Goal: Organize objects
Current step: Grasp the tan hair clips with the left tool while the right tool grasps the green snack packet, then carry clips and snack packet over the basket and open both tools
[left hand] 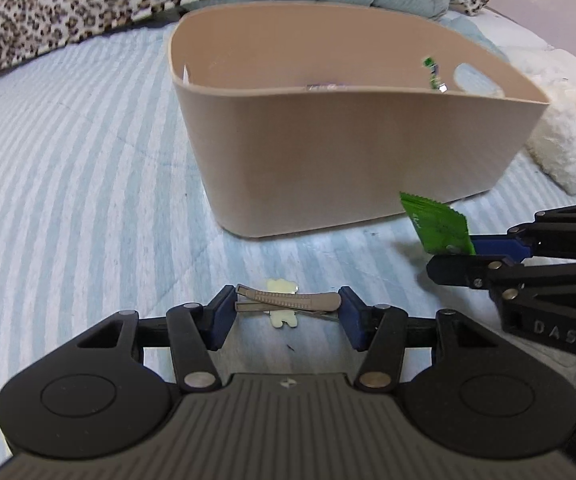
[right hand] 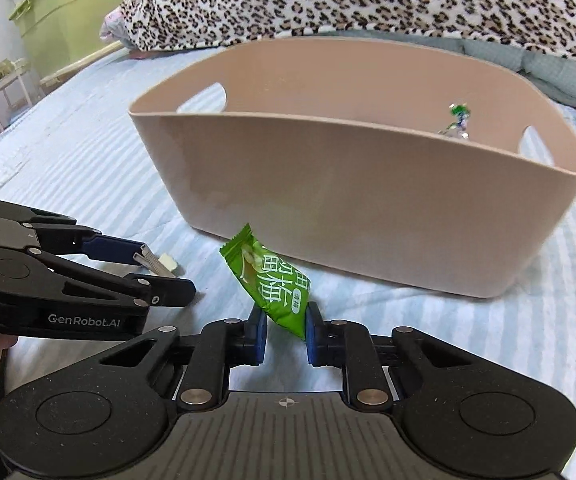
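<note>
**Bed, striped cover: two items held**

Blue-striped bed [left hand: 67,168] carried a beige bin [left hand: 348,152] toward its far edge, before a leopard-print blanket [right hand: 348,0]. Left hand-held gripper [left hand: 288,312] clamped a grey hair clip [left hand: 288,303] lengthwise, near the bin's front wall. Right hand-held gripper [right hand: 285,332] pinched a green snack packet [right hand: 271,280] just before that wall.

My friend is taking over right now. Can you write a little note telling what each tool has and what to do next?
Left tool: shut on a hair clip, held end to end.
Right tool: shut on a green snack packet.
The beige basket sits on the striped bedcover just ahead; some small things already lie inside.
Left to do: probably carry both over the rim and let go.
</note>
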Action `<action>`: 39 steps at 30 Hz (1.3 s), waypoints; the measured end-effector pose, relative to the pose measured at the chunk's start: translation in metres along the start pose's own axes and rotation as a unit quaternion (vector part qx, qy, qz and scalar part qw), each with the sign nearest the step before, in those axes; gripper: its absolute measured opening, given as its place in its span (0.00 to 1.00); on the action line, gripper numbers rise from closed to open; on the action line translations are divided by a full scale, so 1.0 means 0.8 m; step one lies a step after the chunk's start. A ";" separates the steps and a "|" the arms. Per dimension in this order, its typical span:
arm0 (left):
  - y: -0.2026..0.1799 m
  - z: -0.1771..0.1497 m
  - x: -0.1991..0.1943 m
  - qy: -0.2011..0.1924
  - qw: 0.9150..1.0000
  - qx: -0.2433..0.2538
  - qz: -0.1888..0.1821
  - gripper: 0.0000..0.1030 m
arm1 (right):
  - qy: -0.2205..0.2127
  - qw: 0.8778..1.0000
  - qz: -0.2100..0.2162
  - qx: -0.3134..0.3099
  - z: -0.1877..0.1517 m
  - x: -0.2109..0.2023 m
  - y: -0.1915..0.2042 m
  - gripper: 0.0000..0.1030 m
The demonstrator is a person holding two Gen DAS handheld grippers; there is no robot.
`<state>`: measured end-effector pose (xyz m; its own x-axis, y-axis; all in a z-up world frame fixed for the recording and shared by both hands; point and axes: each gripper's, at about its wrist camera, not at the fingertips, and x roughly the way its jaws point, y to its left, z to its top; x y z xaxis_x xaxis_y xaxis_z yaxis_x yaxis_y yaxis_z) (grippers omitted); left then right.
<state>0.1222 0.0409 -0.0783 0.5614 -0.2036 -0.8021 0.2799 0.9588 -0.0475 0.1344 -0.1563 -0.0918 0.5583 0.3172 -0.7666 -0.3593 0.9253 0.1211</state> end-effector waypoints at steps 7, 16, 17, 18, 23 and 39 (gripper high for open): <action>-0.020 0.032 -0.037 -0.058 0.998 0.021 -0.015 0.55 | -0.037 0.999 0.002 0.009 0.000 -0.059 -0.009 0.16; -0.054 0.088 -0.082 -0.134 0.990 0.051 0.003 0.55 | -0.135 0.990 -0.030 0.025 0.033 -0.130 -0.027 0.16; -0.055 0.094 -0.083 -0.140 0.989 0.053 0.007 0.55 | -0.144 0.989 -0.033 0.029 0.040 -0.134 -0.031 0.16; -0.057 0.101 -0.082 -0.144 0.988 0.054 0.011 0.55 | -0.153 0.987 -0.036 0.033 0.048 -0.138 -0.035 0.16; -0.066 0.135 -0.071 -0.156 0.985 0.060 0.032 0.55 | -0.181 0.981 -0.060 0.048 0.080 -0.143 -0.058 0.16; -0.074 0.182 0.082 -0.007 0.994 0.012 0.108 0.55 | -0.082 0.988 -0.101 0.080 0.116 -0.042 -0.103 0.16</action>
<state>0.2556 -0.0581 -0.0411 0.6213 0.0031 -0.7836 0.1699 0.9757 0.1386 0.2143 -0.2239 -0.0177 0.7250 0.1408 -0.6742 -0.1130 0.9899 0.0852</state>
